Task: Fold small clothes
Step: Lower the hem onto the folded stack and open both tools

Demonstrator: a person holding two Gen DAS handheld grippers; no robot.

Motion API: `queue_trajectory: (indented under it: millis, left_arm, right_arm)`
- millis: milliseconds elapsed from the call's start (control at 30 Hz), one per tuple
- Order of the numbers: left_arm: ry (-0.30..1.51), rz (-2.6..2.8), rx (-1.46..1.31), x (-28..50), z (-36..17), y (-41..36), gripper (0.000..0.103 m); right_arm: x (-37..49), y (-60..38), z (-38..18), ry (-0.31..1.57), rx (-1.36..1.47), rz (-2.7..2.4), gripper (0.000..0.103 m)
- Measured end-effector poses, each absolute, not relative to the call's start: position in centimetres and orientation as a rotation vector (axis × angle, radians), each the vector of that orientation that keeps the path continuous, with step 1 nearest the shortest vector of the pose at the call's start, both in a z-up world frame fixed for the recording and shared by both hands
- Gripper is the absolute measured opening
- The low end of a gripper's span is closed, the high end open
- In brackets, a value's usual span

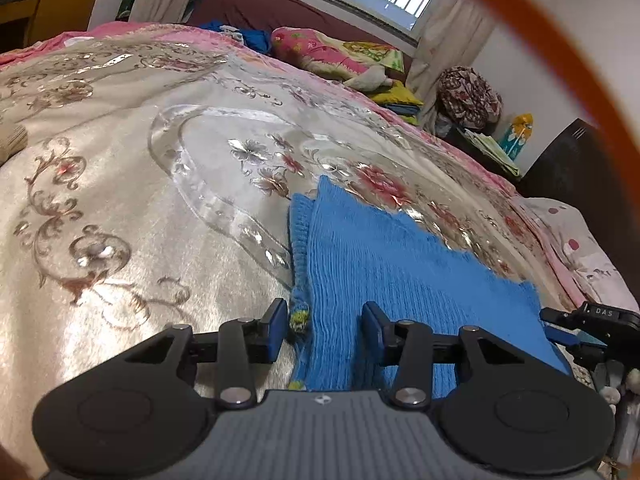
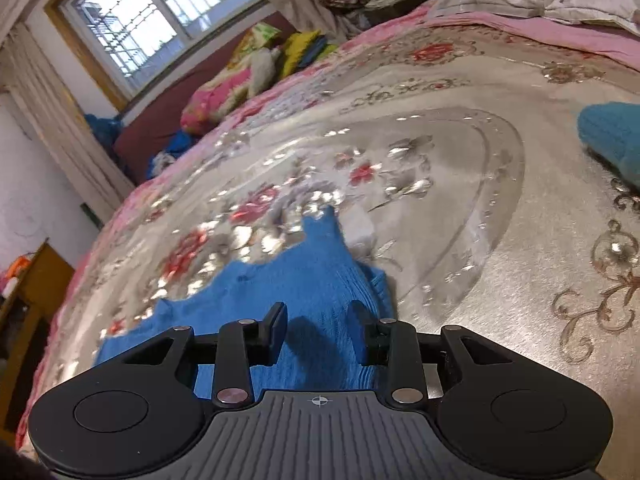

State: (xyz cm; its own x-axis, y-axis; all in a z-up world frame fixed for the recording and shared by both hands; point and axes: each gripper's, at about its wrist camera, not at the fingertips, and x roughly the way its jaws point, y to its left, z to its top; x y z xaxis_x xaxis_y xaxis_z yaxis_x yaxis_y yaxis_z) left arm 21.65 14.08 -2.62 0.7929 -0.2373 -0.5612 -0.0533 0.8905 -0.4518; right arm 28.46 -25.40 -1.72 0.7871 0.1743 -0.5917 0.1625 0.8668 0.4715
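Observation:
A small blue knitted garment (image 1: 380, 248) lies flat on the flowered satin bedspread (image 1: 120, 200). My left gripper (image 1: 324, 328) hovers over its near left edge, where a yellow-green trim shows; the jaws stand apart and the knit passes under the gap without being pinched. In the right wrist view the same blue garment (image 2: 304, 280) runs away from my right gripper (image 2: 320, 330), whose fingers stand apart above the cloth, with a shadow between them. Part of the right gripper (image 1: 580, 320) shows at the garment's right edge in the left wrist view.
A teal knitted piece (image 2: 612, 140) lies on the bedspread (image 2: 480, 280) at the right. A beige item (image 1: 12, 140) sits at the bed's left edge. Pillows and bedding (image 1: 340, 52) pile up under the window; a wooden cabinet (image 1: 60, 0) stands beyond.

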Motion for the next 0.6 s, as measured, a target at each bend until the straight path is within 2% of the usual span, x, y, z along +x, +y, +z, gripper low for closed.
queue_trajectory:
  millis: [100,200,333,600]
  left_arm:
    - [0.657,-0.109,-0.489,21.2,-2.4,14.2,0.048]
    - [0.662,-0.107,-0.507,21.0,-2.5,14.3,0.048]
    - [0.644,-0.108,-0.525,21.1,-1.9,14.3,0.049]
    - [0.608,-0.092,-0.461,23.0,-1.1,13.3,0.049]
  right_arm:
    - [27.5,-25.3,-0.9,0.645,0.534,0.012,0.037]
    - [26.4,-24.9,-0.2,0.631,0.458,0.005,0.037]
    - [26.4,-25.4,-1.5,0.725,0.453,-0.023,0.039]
    - [25.5,-24.6,-0.5,0.689,0.459,0.034,0.039]
